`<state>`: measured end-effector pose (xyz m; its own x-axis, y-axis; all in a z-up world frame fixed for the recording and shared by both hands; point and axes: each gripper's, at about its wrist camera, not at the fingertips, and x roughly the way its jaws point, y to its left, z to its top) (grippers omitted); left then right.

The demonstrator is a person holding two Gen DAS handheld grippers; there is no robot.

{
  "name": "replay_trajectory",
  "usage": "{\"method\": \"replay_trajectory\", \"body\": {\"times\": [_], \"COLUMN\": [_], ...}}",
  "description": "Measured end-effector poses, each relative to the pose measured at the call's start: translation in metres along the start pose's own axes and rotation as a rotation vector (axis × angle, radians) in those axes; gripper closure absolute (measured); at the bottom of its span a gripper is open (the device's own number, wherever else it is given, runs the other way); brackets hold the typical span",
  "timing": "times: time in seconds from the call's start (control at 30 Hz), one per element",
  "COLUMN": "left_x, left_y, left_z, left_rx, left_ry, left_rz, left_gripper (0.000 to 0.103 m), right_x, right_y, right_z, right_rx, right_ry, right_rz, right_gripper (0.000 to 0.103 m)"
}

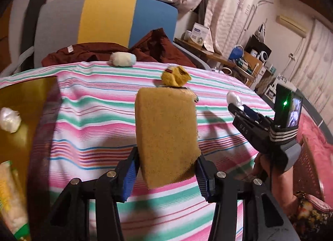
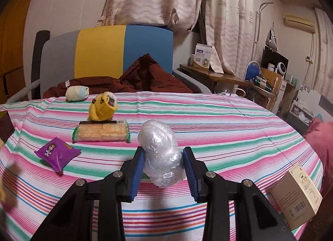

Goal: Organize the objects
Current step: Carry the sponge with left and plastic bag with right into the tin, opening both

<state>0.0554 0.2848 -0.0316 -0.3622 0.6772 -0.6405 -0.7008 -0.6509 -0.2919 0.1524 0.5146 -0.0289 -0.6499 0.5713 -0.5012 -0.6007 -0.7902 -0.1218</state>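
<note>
On the striped pink-and-green cloth-covered table (image 2: 218, 120), the left gripper (image 1: 166, 170) clamps an upright tan rectangular sponge (image 1: 166, 135); the right gripper (image 2: 163, 168) clamps a crumpled clear plastic bundle (image 2: 160, 151). Risk: the slick film may slip, or the end-held sponge may tilt out.

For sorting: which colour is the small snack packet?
Purple packet, clearest in right wrist view.

Black left gripper (image 1: 166, 168), blue ribbed fingers (image 1: 129, 178), silver screws (image 1: 111, 173)
</note>
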Motion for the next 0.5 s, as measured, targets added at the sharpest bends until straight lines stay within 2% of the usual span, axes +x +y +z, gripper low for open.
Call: {"method": "replay_trajectory", "body": {"times": [0.27, 0.4, 0.5], "left_x": [-0.04, -0.059, -0.071], "left_y": [0.043, 0.072, 0.097], "left_z": [0.003, 0.006, 0.009], "left_rx": [-0.091, -0.165, -0.202], "left_ry": [-0.035, -0.017, -0.006], "left_rz": [0.043, 0.051, 0.084], "left_gripper": [0.052, 0.052, 0.052], "right_x": [-0.006, -0.011, -0.02], "right_y": [0.01, 0.015, 0.025], "right_z": [0.0, -0.001, -0.002], "right_rx": [-0.048, -0.063, -0.098], "right_ry": [-0.016, -0.002, -0.004], "right_rz": [-0.003, 0.007, 0.033], "right_gripper": [0.066, 0.066, 0.066]}}
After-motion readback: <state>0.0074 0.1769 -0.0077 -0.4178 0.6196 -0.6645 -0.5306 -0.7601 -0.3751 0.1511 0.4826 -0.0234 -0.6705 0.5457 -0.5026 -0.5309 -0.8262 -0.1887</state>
